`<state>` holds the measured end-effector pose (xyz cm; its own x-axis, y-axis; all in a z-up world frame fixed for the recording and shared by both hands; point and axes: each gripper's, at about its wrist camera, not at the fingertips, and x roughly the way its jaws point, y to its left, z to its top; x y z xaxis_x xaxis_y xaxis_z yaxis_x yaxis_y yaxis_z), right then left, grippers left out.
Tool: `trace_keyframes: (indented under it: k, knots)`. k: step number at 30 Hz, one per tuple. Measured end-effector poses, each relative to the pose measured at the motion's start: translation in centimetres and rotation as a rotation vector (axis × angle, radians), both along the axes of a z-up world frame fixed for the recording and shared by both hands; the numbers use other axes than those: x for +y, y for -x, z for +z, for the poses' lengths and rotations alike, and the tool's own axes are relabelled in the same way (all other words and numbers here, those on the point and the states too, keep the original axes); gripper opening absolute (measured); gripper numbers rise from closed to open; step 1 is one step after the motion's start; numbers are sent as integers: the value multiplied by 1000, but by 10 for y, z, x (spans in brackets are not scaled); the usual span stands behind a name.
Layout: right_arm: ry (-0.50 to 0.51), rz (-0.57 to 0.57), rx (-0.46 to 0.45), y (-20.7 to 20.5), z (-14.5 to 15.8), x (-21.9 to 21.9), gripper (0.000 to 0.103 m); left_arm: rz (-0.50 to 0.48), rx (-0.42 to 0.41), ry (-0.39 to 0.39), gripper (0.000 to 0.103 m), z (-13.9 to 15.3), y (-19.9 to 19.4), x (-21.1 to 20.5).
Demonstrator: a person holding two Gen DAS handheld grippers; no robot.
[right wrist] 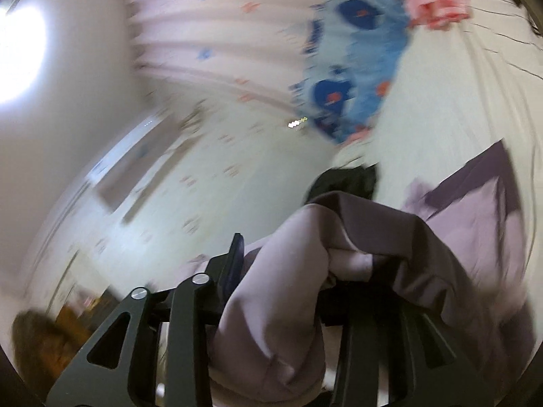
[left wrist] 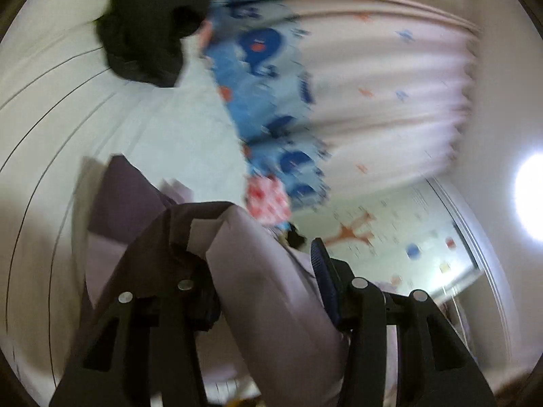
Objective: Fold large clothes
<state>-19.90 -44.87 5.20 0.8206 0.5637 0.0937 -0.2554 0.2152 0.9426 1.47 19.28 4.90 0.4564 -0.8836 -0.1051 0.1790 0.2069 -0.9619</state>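
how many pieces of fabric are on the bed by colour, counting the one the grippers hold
Lilac: 1, the lilac garment in both grippers
Black: 1, the black garment
Blue patterned: 1, the blue cloth
Red and white: 1, the red-and-white cloth
Total: 4

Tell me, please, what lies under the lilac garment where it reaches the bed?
A white sheet shows around the lilac garment. Whatever lies beneath the fabric is covered; blur hides further detail.

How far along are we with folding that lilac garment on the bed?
Done: nothing looks finished; no neat fold shows. In hand: the lilac garment is bunched between the fingers of the left gripper and the right gripper, lifted over the bed. Left: lay it flat, fold it; the black garment waits too.
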Motion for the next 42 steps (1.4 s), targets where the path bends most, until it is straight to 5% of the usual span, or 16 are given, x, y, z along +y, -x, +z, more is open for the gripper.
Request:
trace_keyframes:
  k: [5, 7, 13, 16, 19, 21, 23, 25, 29, 33, 35, 39, 42]
  knots:
    - [8, -73, 295, -80, -97, -7, 41, 74, 211, -158, 47, -98, -63, -38]
    - [-5, -72, 279, -88, -111, -8, 41, 85, 234, -125, 46, -122, -65, -42]
    - [-17, -34, 239, -68, -113, -12, 45, 41, 181, -157, 53, -110, -54, -32]
    - [-93, -40, 233, -60, -102, -25, 62, 51, 137, -175, 55, -81, -49, -23]
    - [-90, -51, 236, -57, -77, -36, 78, 107, 136, -95, 70, -55, -42, -2]
    - [-25, -74, 224, -53, -57, -37, 89, 186, 101, -170, 92, -33, -33, 9]
    - [23, -96, 215, -46, -41, -36, 94, 193, 57, -253, 92, -14, -25, 7]
    - [194, -158, 257, -39, -18, -27, 96, 191, -26, -394, 92, 8, -11, -8]
    - [699, -198, 358, -55, 13, 23, 96, 120, -169, -627, 92, 28, -5, -63]
    - [1029, -180, 452, -101, -8, 72, 96, 36, -280, -810, 92, 21, -23, -133]
    - [1158, -175, 524, -130, -39, 87, 96, -2, -269, -889, 92, -4, -43, -159]
    - [1090, -160, 580, -167, -82, 78, 97, -36, -103, -910, 92, -73, -91, -170]
    - [1153, -133, 651, -186, -84, 81, 97, -29, -79, -965, 92, -76, -98, -174]
